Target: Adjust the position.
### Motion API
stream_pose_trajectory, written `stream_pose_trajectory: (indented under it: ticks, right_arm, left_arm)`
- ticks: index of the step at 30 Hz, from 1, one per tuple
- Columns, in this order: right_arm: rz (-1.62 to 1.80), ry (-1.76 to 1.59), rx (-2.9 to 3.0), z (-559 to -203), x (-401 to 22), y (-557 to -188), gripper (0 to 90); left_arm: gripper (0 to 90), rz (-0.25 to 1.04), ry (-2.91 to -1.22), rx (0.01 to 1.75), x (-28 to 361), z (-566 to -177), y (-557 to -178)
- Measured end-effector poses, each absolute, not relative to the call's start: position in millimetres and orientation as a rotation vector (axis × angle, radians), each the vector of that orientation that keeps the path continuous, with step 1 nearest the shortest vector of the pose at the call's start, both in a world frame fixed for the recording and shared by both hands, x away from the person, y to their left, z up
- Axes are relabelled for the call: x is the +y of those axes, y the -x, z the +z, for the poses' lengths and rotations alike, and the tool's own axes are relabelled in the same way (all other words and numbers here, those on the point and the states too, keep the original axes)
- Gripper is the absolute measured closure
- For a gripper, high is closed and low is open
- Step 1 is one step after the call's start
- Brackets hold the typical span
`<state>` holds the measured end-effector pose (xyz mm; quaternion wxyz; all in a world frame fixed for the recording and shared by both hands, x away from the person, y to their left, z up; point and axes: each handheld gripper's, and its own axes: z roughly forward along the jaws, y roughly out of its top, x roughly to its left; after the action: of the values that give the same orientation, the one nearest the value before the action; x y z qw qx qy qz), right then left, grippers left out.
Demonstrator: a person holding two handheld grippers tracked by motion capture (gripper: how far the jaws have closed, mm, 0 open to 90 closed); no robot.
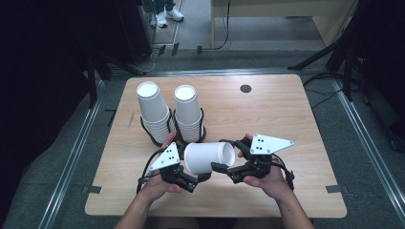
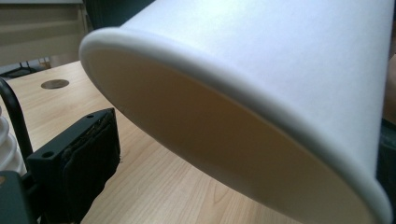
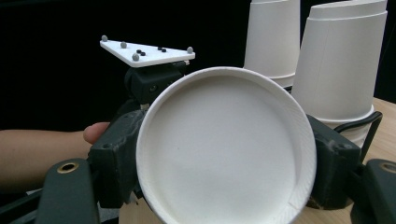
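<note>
One white paper cup [image 1: 208,157] lies sideways between your grippers.
Your right gripper [image 1: 223,170] clamps its rim at three o'clock; your left gripper [image 1: 199,180], apparently, grips its base.

A cup [image 1: 208,157] is lying sideways above the near middle of the table [image 1: 286,119], between the left gripper [image 1: 193,179] and right gripper [image 1: 227,169]. Two cup stacks [image 1: 152,112] [image 1: 187,112] are standing side by side just behind it, far left.
</note>
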<state>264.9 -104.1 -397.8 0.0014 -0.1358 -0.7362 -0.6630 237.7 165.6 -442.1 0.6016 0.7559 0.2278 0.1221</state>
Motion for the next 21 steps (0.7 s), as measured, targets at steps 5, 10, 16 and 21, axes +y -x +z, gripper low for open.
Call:
stream_pose_trajectory:
  ticks: [5,10,16,21]
  right_arm:
    - [-2.069,0.426,-2.314,-397.9,-103.8,-265.1,24.9]
    - [-2.056,0.428,-2.337,-398.0,-103.8,-265.6,24.9]
    - [-2.043,0.429,-2.334,-397.6,-104.9,-266.3,24.9]
    - [-2.035,0.427,-2.327,-397.8,-105.5,-267.2,24.9]
  left_arm:
    - [0.0,0.276,-1.753,0.525,164.6,-442.2,-238.1]
    - [0.0,0.281,-1.742,0.505,165.3,-442.0,-238.0]
    - [0.0,0.284,-1.738,0.491,167.2,-441.8,-237.5]
    - [0.0,0.293,-1.734,0.480,167.5,-441.8,-236.9]
